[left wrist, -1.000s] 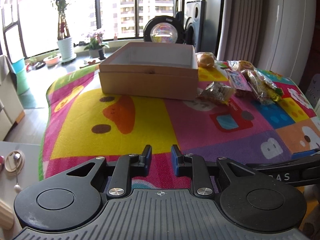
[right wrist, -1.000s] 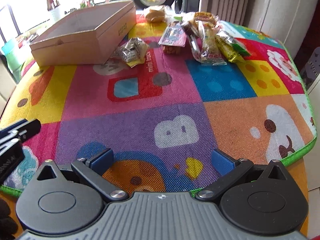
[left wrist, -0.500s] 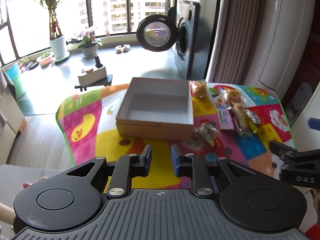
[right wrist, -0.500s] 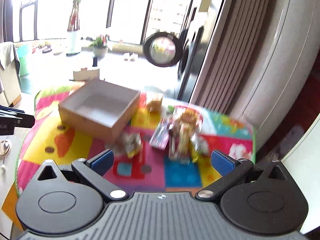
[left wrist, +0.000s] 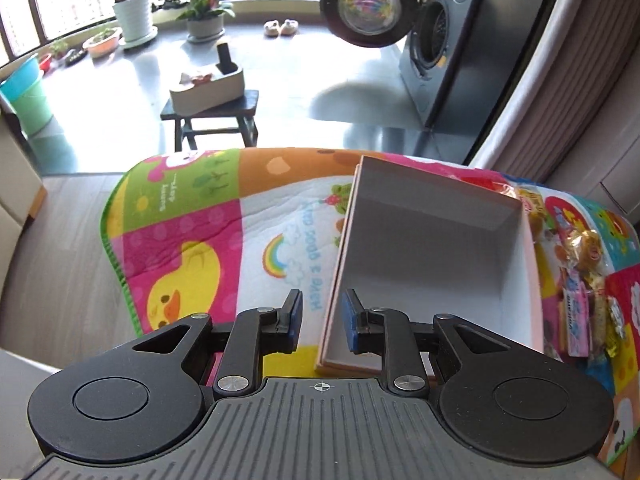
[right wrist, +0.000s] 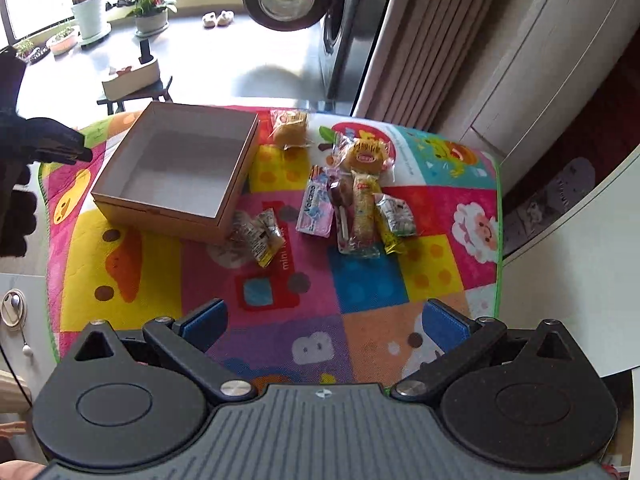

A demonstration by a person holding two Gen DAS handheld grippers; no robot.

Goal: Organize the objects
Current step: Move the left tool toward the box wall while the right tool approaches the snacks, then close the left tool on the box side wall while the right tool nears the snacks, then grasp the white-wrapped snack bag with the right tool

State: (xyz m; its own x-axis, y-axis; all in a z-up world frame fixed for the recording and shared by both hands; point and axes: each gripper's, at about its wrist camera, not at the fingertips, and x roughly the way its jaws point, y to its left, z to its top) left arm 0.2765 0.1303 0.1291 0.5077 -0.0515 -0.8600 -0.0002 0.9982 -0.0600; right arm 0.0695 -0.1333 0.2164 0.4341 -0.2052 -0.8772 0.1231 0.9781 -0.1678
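An empty brown cardboard box (right wrist: 176, 168) with a white inside sits at the back left of the colourful play mat (right wrist: 132, 256). Several wrapped snacks (right wrist: 360, 200) lie in a loose group to its right, one packet (right wrist: 258, 234) by the box's near corner and a bun (right wrist: 290, 128) behind. My left gripper (left wrist: 322, 316) hovers above the box's (left wrist: 432, 264) near left corner, jaws close together with a narrow gap and nothing between them. My right gripper (right wrist: 326, 320) hangs high over the mat's front, open and empty.
A black-gloved hand (right wrist: 24, 168) shows at the left edge of the right wrist view. Beyond the table stand a dark stool (left wrist: 212, 116) with a tissue box, a washing machine (left wrist: 440, 40) with its door open, curtains and potted plants. The mat's green edge (left wrist: 116, 264) marks the table's left side.
Both grippers have risen from just above the mat to well over it. The left one has swung over the box's left corner. Neither jaw opening has changed.
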